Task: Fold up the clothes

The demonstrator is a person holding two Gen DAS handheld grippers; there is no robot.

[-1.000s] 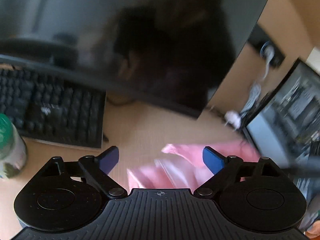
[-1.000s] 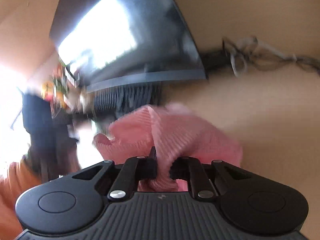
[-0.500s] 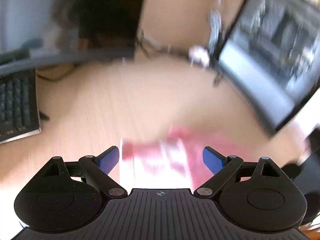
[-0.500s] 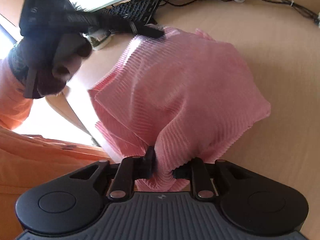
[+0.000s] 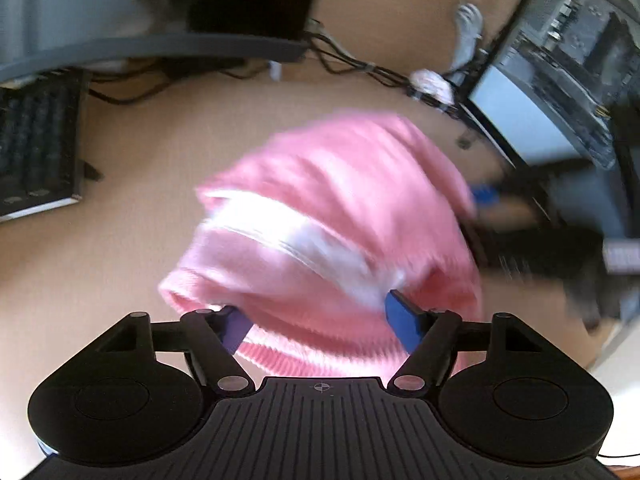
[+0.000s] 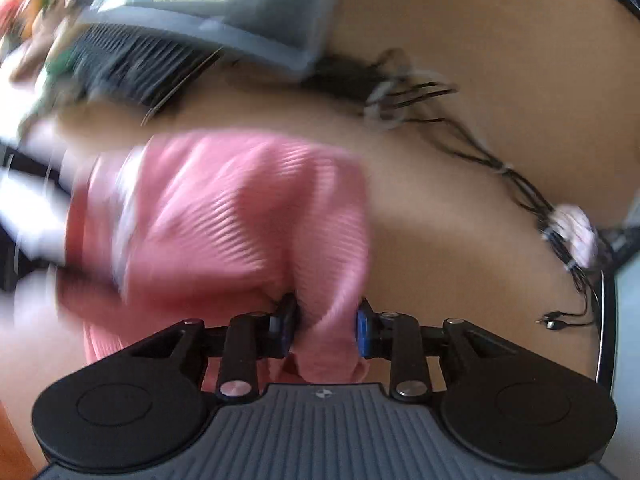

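Note:
A pink ribbed garment (image 5: 336, 216) lies bunched on the wooden desk, blurred by motion. My left gripper (image 5: 318, 322) is open, its blue pads on either side of the garment's near edge, with cloth between them. In the right wrist view the same garment (image 6: 240, 216) hangs in front of my right gripper (image 6: 324, 326), whose jaws are partly parted with a fold of the pink cloth between the pads. The right gripper also shows at the far right of the left wrist view (image 5: 486, 194), at the garment's edge.
A black keyboard (image 5: 36, 148) lies at the left under a monitor (image 5: 160, 8). A second monitor (image 5: 560, 80) stands at the right. Cables (image 6: 500, 168) and a white plug (image 6: 572, 228) run along the back of the desk (image 5: 132, 240).
The left gripper has swung toward the garment, which now fills the space between its pads. The right gripper's jaws have parted from tightly shut on the cloth. Both views moved fast.

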